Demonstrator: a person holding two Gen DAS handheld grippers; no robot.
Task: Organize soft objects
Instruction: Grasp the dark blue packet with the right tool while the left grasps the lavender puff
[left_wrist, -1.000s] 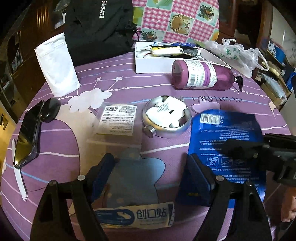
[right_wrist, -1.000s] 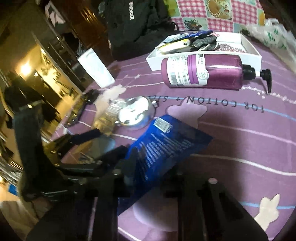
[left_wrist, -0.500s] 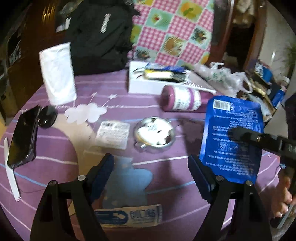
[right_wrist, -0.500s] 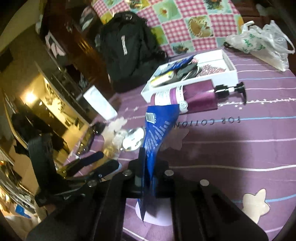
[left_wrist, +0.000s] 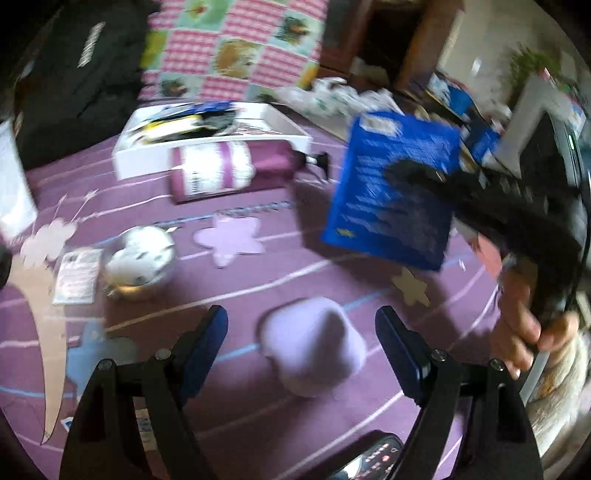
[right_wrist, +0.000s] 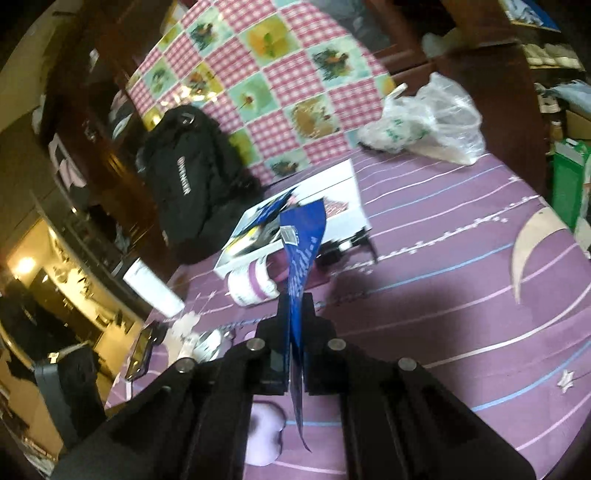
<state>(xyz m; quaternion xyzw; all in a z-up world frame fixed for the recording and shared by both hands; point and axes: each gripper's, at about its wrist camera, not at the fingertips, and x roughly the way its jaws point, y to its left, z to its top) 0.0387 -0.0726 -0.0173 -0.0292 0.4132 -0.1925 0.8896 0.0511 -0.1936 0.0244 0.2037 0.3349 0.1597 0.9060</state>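
Note:
My right gripper (right_wrist: 295, 314) is shut on a flat blue packet (right_wrist: 303, 243) and holds it edge-on in the air above the purple tablecloth. In the left wrist view the blue packet (left_wrist: 391, 188) hangs at the upper right, with the right gripper (left_wrist: 413, 173) clamped on it. My left gripper (left_wrist: 301, 332) is open and empty, low over the cloth. A white open box (left_wrist: 207, 144) with several items stands at the back, also in the right wrist view (right_wrist: 343, 192).
A purple pump bottle (left_wrist: 229, 173) lies in front of the box. A round metal tin (left_wrist: 140, 258) and a small labelled sachet (left_wrist: 75, 273) lie at left. A black backpack (right_wrist: 188, 184), a white pouch (right_wrist: 155, 291) and a plastic bag (right_wrist: 428, 125) sit at the back.
My right gripper has lifted the blue packet off the cloth and carried it up and toward the back. My left gripper has swung to the right, staying open.

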